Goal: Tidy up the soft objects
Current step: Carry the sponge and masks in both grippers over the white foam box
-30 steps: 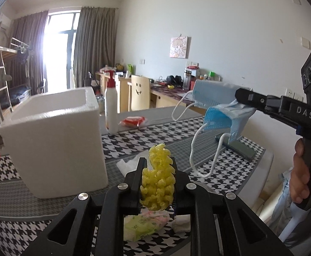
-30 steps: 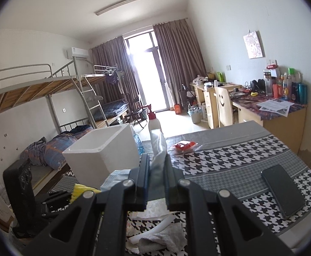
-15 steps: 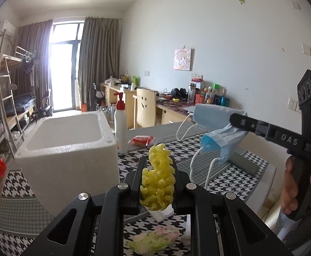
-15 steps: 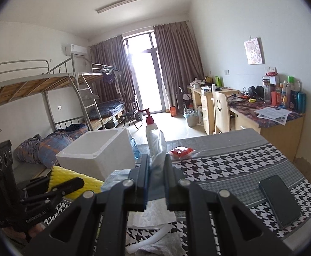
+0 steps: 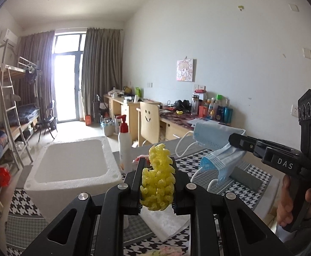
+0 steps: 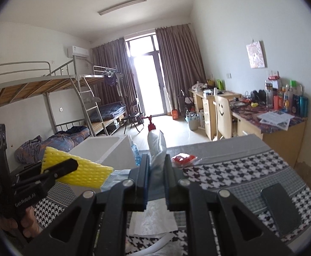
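Above the tabletop point(image 5: 259, 176), left tongs point(image 5: 157, 183) pinch yellow foam point(image 5: 158, 181) and right tongs point(image 6: 156, 181) clamp a face mask point(image 5: 218, 147); dangling mask loops could snag the foam box point(image 5: 74, 177) rim.

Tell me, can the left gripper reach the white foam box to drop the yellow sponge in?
Probably yes. The left gripper holds the yellow sponge above the table, and the foam box stands open just beside it with nothing between them.

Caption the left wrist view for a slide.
Left gripper clamps yellow foam netting above the white foam box; right gripper holds blue face masks.
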Motion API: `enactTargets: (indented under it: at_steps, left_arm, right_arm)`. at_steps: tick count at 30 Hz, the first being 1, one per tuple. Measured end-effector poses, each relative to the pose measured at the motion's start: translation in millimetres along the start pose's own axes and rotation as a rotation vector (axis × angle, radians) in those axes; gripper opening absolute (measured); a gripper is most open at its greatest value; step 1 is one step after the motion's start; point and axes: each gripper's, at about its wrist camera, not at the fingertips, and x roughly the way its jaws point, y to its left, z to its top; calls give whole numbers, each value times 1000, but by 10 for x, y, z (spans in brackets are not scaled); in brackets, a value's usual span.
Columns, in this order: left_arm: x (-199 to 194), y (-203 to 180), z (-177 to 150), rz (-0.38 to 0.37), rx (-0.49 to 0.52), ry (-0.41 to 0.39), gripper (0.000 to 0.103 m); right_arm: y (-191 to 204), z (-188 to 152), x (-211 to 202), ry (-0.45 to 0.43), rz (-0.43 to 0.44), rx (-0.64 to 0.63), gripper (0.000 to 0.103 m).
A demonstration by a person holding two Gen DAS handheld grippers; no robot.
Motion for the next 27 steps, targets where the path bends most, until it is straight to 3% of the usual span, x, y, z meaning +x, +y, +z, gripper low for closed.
enactTargets:
  at_steps: [7, 27]
  left_arm:
    - [92, 26, 70, 51, 0, -3, 21]
    - [184, 308, 291, 104, -6, -30, 21]
  right_arm:
    - [-61, 85, 81, -13, 16, -14, 15]
    - [110, 276, 403, -40, 21, -19, 15]
